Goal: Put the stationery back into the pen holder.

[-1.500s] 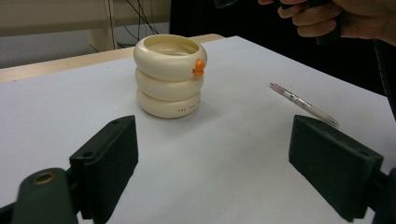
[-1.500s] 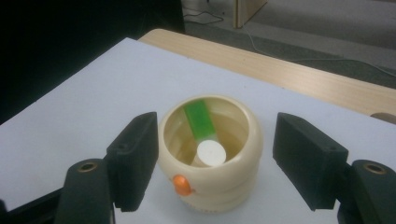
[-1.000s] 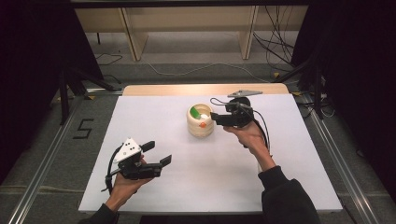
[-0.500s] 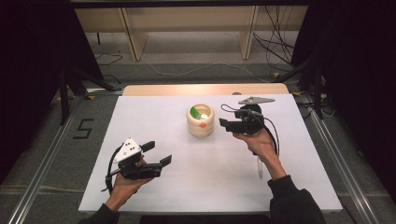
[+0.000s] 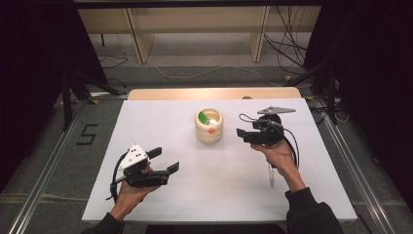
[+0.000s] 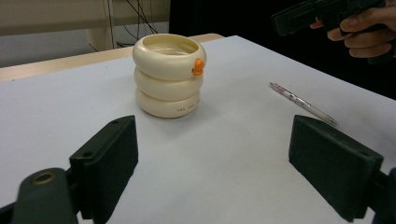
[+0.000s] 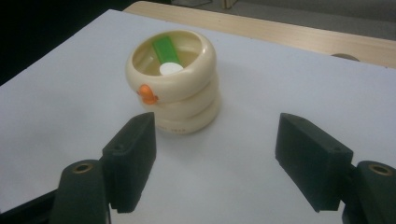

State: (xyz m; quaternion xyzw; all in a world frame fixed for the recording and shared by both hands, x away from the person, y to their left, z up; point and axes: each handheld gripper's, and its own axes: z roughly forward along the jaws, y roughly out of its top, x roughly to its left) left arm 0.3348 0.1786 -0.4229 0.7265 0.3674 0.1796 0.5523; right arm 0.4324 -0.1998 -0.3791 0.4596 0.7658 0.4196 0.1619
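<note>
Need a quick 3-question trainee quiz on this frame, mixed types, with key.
1. True or false: the right gripper grips the cream holder.
2. What lies on the white mat by the person's right forearm? A) pen B) spoon C) brush
3. Fill in: the marker inside the holder is ____ with a white cap.

Key:
1. False; its jaws stand open, apart from the holder.
2. A, the pen.
3. Green; green marker.

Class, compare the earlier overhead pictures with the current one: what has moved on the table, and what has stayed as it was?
The right gripper has drawn back from the cream ringed cup toward the table's right side, jaws open and empty. A pen now lies uncovered beside the right forearm. The cup and the open left gripper stayed put.
</note>
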